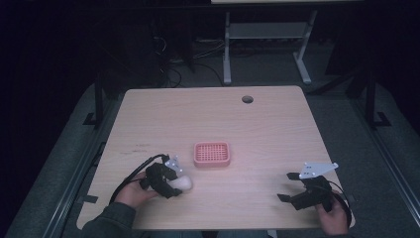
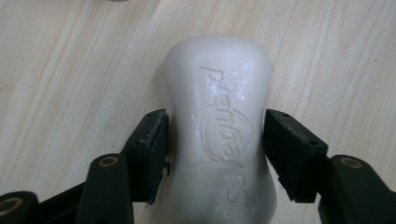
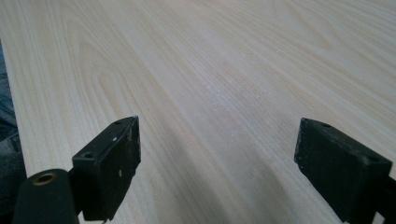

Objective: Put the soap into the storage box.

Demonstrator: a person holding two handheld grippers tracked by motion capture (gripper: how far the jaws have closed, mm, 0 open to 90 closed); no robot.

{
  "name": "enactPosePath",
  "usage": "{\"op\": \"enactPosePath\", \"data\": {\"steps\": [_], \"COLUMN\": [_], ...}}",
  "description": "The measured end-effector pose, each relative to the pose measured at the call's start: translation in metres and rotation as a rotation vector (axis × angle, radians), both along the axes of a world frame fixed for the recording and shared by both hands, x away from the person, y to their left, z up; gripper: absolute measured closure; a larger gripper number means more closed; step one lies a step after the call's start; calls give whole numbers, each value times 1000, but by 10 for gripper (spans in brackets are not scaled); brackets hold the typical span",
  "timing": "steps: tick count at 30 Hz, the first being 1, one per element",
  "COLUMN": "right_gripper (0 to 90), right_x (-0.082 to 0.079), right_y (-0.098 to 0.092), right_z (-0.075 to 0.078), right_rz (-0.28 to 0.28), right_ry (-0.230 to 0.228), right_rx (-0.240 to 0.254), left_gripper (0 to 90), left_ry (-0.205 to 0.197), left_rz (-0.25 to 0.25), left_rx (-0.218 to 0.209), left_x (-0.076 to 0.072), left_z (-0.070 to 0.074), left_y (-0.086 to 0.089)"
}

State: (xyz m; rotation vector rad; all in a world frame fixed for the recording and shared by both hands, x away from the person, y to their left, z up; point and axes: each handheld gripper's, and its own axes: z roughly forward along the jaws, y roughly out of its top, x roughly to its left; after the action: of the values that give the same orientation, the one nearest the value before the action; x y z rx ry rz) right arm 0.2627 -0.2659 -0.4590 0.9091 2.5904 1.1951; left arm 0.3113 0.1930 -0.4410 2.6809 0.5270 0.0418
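Table [image 1: 277, 129]: light wood, round hole [image 1: 247, 99] near the far edge.

Left gripper [image 1: 174, 184] sat at the near left of the table, held in the left hand [image 1: 132, 194]. Its jaws stood one on each side of a white soap bar [image 2: 219, 135], at the bar's waist. In the left gripper view the right pad touched the soap; the left pad was at or just off its side, contact not certain. The soap lay flat on the wood with its embossed lettering facing up.

Pink slotted dish [image 1: 212, 153] stood mid-table, just beyond and right of the soap, apart from it.

Right gripper [image 1: 288, 186] was at the near right, held in the right hand [image 1: 333, 215]. Jaws were wide apart over bare wood, gripping nothing.
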Motion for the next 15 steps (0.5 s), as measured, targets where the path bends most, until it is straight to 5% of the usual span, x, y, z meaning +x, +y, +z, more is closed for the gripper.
{"op": "enactPosePath", "data": {"steps": [15], "right_gripper": [142], "right_x": [0], "right_y": [0], "right_z": [0], "right_rz": [-1], "right_ry": [-1], "right_rx": [0], "left_gripper": [477], "left_ry": [-6], "left_rz": [-15], "left_rx": [15], "left_x": [1], "left_z": [-1], "left_y": [-5]}}
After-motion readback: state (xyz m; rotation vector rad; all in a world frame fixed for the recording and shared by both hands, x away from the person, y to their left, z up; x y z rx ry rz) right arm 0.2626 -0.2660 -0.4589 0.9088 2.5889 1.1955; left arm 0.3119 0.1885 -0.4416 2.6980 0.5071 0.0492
